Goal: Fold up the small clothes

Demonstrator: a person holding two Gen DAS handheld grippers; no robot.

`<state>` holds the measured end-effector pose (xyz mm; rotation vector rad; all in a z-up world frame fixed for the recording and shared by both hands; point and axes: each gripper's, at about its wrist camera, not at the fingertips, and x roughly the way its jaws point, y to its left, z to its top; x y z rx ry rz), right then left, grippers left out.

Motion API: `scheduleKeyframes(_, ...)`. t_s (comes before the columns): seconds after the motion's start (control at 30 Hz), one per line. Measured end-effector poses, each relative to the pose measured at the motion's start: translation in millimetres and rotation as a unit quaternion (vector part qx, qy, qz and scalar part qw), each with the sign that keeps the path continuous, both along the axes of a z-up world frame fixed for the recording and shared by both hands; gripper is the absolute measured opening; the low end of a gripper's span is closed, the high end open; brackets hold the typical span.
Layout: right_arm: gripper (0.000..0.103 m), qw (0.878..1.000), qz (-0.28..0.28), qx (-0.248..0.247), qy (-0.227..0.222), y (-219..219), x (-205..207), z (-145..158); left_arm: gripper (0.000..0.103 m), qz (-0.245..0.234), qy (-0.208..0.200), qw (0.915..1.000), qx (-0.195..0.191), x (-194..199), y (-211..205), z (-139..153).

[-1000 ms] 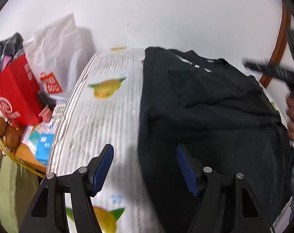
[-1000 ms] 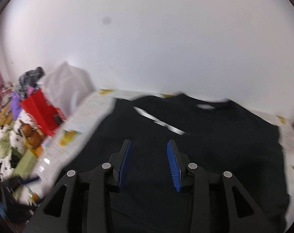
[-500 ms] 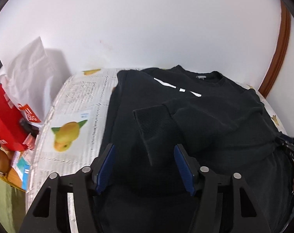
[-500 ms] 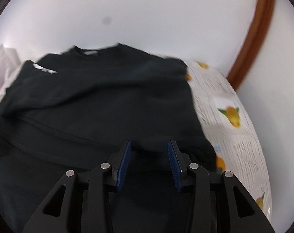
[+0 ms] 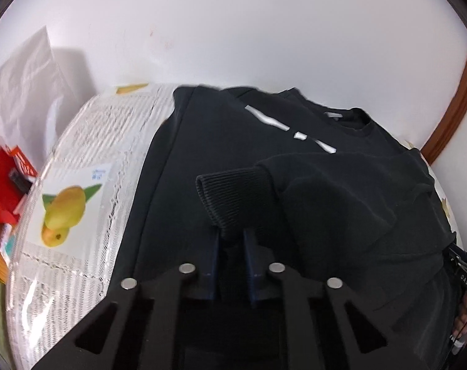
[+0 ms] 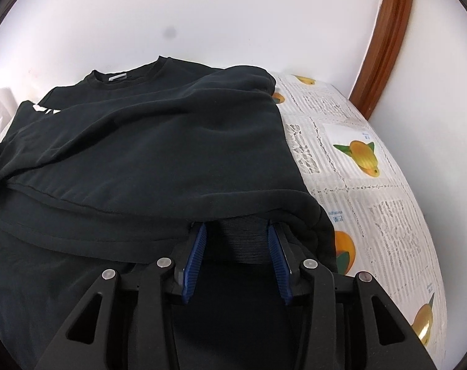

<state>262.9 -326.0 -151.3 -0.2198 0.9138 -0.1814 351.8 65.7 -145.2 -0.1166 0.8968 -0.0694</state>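
Note:
A black sweatshirt (image 5: 341, 185) lies on a table with a mango-print cloth (image 5: 79, 191), one sleeve folded across its body. My left gripper (image 5: 231, 236) is shut on the ribbed cuff (image 5: 233, 194) of that sleeve. In the right wrist view the sweatshirt (image 6: 147, 148) fills the left and middle. My right gripper (image 6: 237, 231) is open, its blue fingers (image 6: 198, 246) astride a ribbed edge (image 6: 245, 240) at the garment's right side, under a folded layer. The right gripper also shows at the right edge of the left wrist view (image 5: 464, 280).
A white wall stands close behind the table. A white plastic bag (image 5: 20, 92) and a red bag (image 5: 2, 178) sit off the table's left side. A brown wooden frame (image 6: 384, 40) rises at the right. The cloth (image 6: 366, 169) lies bare to the right of the sweatshirt.
My left gripper has moved forward and closed on the sleeve cuff. My right gripper has pushed in under the folded layer at the sweatshirt's right edge, still open.

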Motion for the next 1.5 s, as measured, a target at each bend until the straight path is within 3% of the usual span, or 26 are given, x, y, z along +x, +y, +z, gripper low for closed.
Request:
scheduleKeyframes(0.13,0.041,1.0,0.007,-0.007,0.007,3.3,-1.0,3.9,0.011,-0.008,-0.041,0.999,-0.013,-16.9,2.4,28.1)
scheduleKeyframes(0.27,0.043,0.999,0.033,0.013,-0.011,7.9,-12.3,31.9,0.011,0.002,-0.046,0.9989,-0.011,-29.2,13.5,35.7)
scheduleKeyframes(0.4,0.062,0.996,0.046,0.03,-0.066,12.4,-17.4,61.6,0.011,0.011,-0.006,0.9998,-0.017,-28.0,21.9,12.5)
scheduleKeyframes(0.6,0.062,1.0,-0.024,-0.016,-0.007,-4.5,17.0,20.5,0.015,0.02,0.021,0.9992,-0.028,-26.6,27.0,-9.2)
scheduleKeyframes(0.7,0.062,0.999,-0.03,0.001,-0.013,-11.4,14.2,17.2,0.017,0.023,0.024,0.9994,0.003,-28.2,23.4,-5.7)
scheduleKeyframes(0.77,0.062,0.998,-0.049,0.029,-0.03,-17.0,4.9,28.2,0.021,0.02,0.016,0.9991,0.033,-31.8,19.1,-1.9)
scheduleKeyframes(0.87,0.062,0.997,-0.053,0.049,-0.04,-22.2,-6.4,39.6,0.026,0.014,0.016,0.999,0.04,-38.3,15.7,1.6)
scheduleKeyframes(0.93,0.062,0.997,-0.052,0.037,-0.047,-21.7,-18.2,46.5,0.029,0.009,0.012,0.9991,0.041,-46.6,13.8,7.0)
scheduleKeyframes(1.0,0.062,0.996,-0.059,0.022,-0.063,-21.2,-33.3,53.4,0.042,0.006,-0.001,0.9985,0.055,-57.9,10.3,14.3)
scheduleKeyframes(1.13,0.062,0.998,-0.049,0.038,-0.029,-27.5,-55.3,55.0,0.046,0.004,-0.016,0.9978,0.064,-77.1,4.0,26.8)
scheduleKeyframes(1.27,0.062,0.998,-0.052,0.034,-0.026,-34.4,-85.9,54.3,0.054,0.002,-0.024,0.9975,0.066,-96.0,-1.3,36.5)
scheduleKeyframes(1.5,0.062,0.998,-0.05,0.045,-0.017,-42.2,-136.6,48.1,0.057,0.002,-0.016,0.9987,0.049,-132.4,5.4,42.5)
